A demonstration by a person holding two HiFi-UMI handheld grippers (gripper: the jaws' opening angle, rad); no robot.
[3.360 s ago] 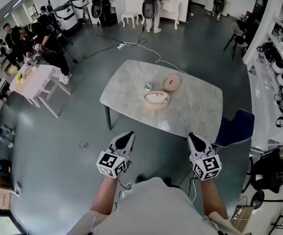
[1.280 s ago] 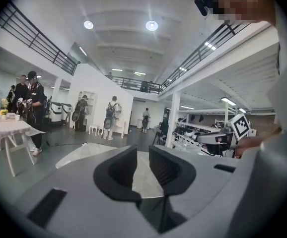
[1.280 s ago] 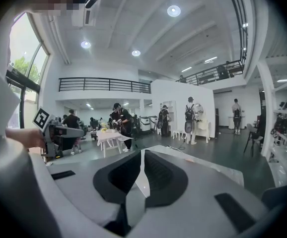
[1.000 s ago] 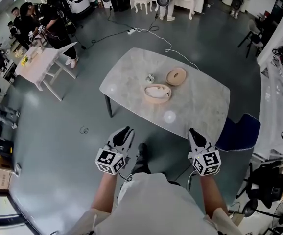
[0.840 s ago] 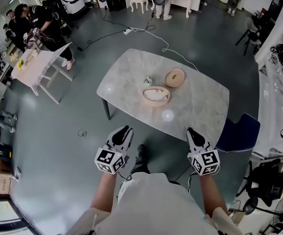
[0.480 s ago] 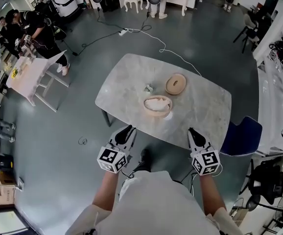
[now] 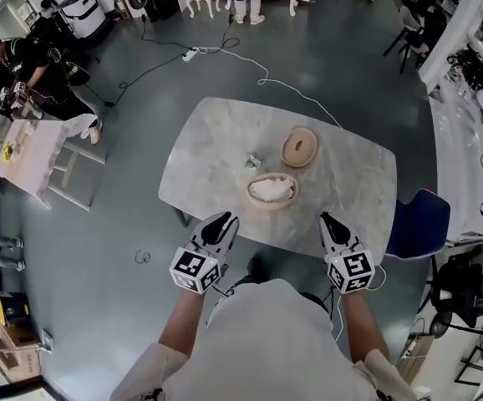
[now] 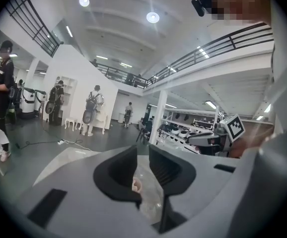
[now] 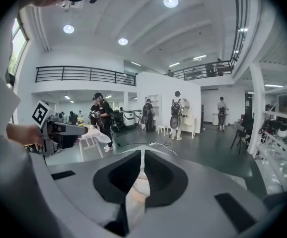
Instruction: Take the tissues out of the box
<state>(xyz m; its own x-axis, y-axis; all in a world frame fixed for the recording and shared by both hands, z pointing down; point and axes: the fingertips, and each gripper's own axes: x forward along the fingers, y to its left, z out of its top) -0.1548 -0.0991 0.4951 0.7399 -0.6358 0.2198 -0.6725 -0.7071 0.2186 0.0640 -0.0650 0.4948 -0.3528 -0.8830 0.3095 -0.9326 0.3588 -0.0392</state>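
Note:
On the marble table point(image 7: 350, 182) stands an oval, light wooden box point(image 7: 271, 190) with white tissues in it. Its round lid point(image 7: 299, 147) lies just behind, and a small crumpled scrap point(image 7: 251, 161) sits to the left. My left gripper point(image 7: 223, 220) hovers at the table's near edge, left of the box, open and empty. Over the near edge to the right of the box, my right gripper point(image 7: 328, 220) has its jaw tips together and holds nothing. The box point(image 8: 136, 184) shows through the left gripper's point(image 8: 143, 155) jaws. It point(image 9: 137, 185) also shows below the right gripper's point(image 9: 142, 157) tips.
A blue chair point(image 7: 421, 224) stands at the table's right end. A white cable point(image 7: 262, 78) runs over the grey floor behind the table. Far left stands a small white table point(image 7: 28, 153) with people point(image 7: 24, 57) beside it. Shelves with equipment line the right wall.
The person has walked up to the table, so both grippers have gone from over the floor to its near edge. The jaws look the same as before.

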